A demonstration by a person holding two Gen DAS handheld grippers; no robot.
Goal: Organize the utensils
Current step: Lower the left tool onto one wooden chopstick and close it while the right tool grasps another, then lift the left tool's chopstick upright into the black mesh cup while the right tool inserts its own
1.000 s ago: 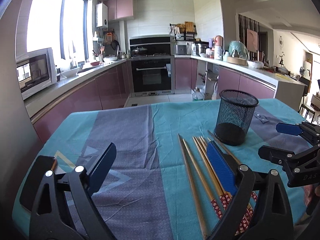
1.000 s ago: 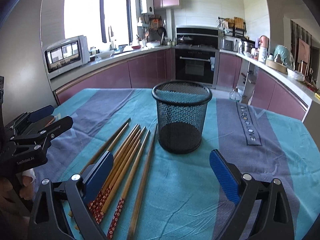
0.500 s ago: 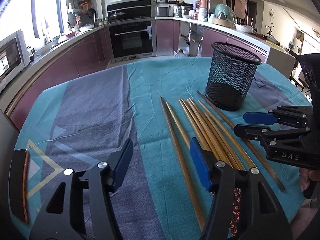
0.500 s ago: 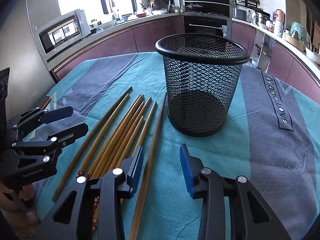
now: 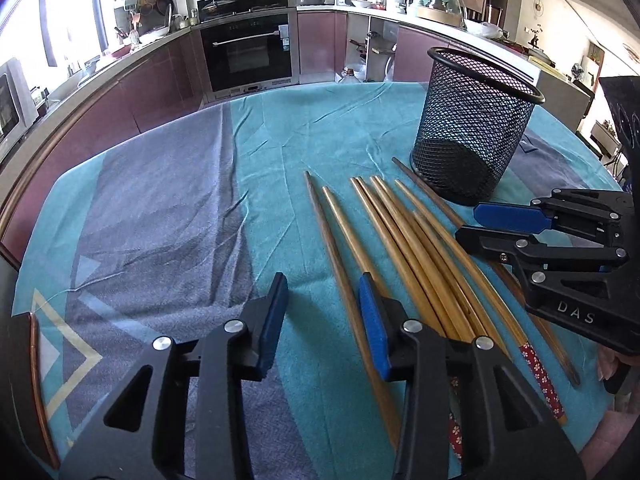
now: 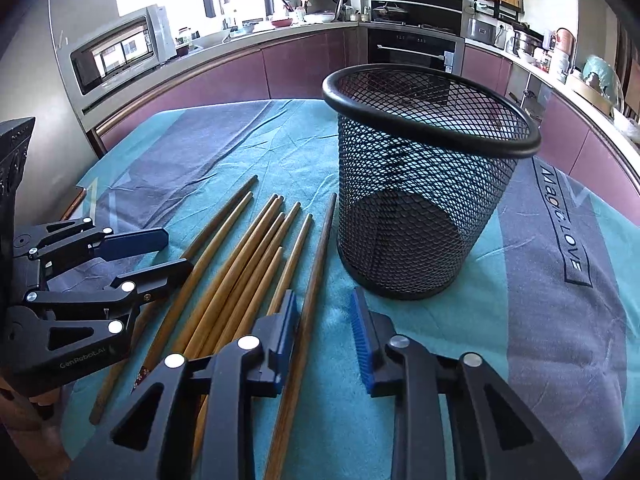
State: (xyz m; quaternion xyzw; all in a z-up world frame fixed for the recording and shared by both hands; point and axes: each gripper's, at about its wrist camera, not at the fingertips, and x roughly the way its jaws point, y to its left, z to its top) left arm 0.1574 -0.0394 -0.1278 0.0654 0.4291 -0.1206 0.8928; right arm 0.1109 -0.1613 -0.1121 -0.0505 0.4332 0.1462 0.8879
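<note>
Several wooden chopsticks (image 5: 408,248) (image 6: 240,260) lie side by side on the cloth, some with red patterned ends. A black mesh cup (image 5: 472,120) (image 6: 420,200) stands upright and empty just beyond their tips. My left gripper (image 5: 322,292) hovers low over the row's left edge. Its jaws are closing, and the outermost dark chopstick (image 5: 320,216) runs between them near the right pad, unpressed. My right gripper (image 6: 323,304) is closing over the dark chopstick (image 6: 320,248) nearest the cup, which is also ungripped. Each gripper shows in the other's view: left gripper (image 6: 178,252), right gripper (image 5: 468,224).
A teal and grey tablecloth (image 5: 168,200) covers the table, whose wooden rim (image 5: 38,376) shows at the near left. Kitchen cabinets, an oven (image 5: 246,52) and a microwave (image 6: 116,48) stand behind. Part of a hand (image 5: 616,364) holds the right gripper.
Both grippers have come down and forward over the chopsticks, tilting downward. Both pairs of jaws have narrowed from wide open to a small gap around one chopstick each.
</note>
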